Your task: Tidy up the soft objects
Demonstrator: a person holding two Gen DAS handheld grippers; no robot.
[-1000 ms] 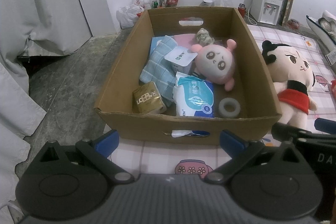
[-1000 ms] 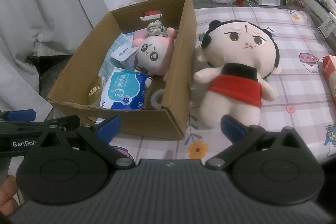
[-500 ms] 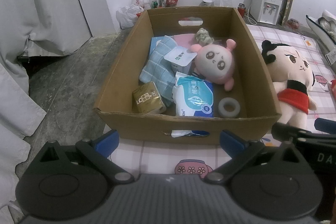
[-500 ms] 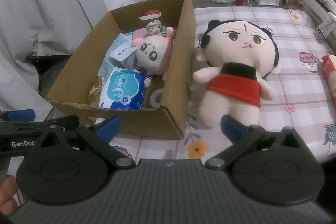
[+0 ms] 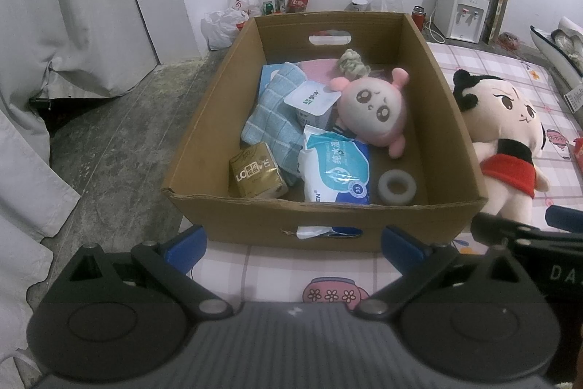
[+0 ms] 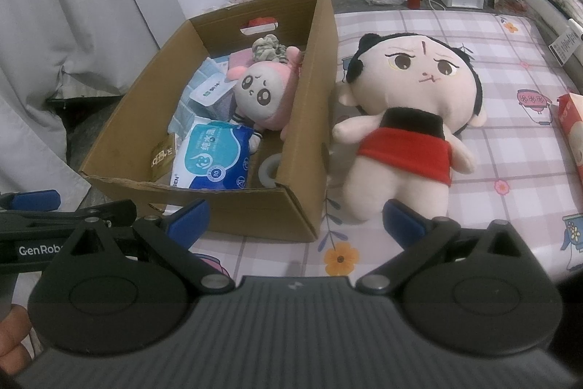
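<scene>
Hovering low over the checked pink bedsheet (image 6: 510, 148), both spread wide and gripping nothing: right gripper (image 6: 295, 217) and left gripper (image 5: 293, 243); lying just ahead of the right one, the large cream plush doll in a red skirt (image 6: 408, 119), feet toward it, long axis running away, head farthest. Sitting touching the doll's left side and straight ahead of the left gripper, the open brown cardboard box (image 5: 328, 221); looking like the right gripper's reach.

Inside the cardboard box (image 5: 448, 108): one pink plush (image 5: 373, 110), one wet-wipes pack (image 5: 337, 172), one gold tissue pack (image 5: 255, 176), one blue checked cloth (image 5: 271, 121), one foam ring (image 5: 397, 187), one scrunchie (image 5: 350, 63). Just right of the box: one red-skirted doll (image 6: 408, 119).
</scene>
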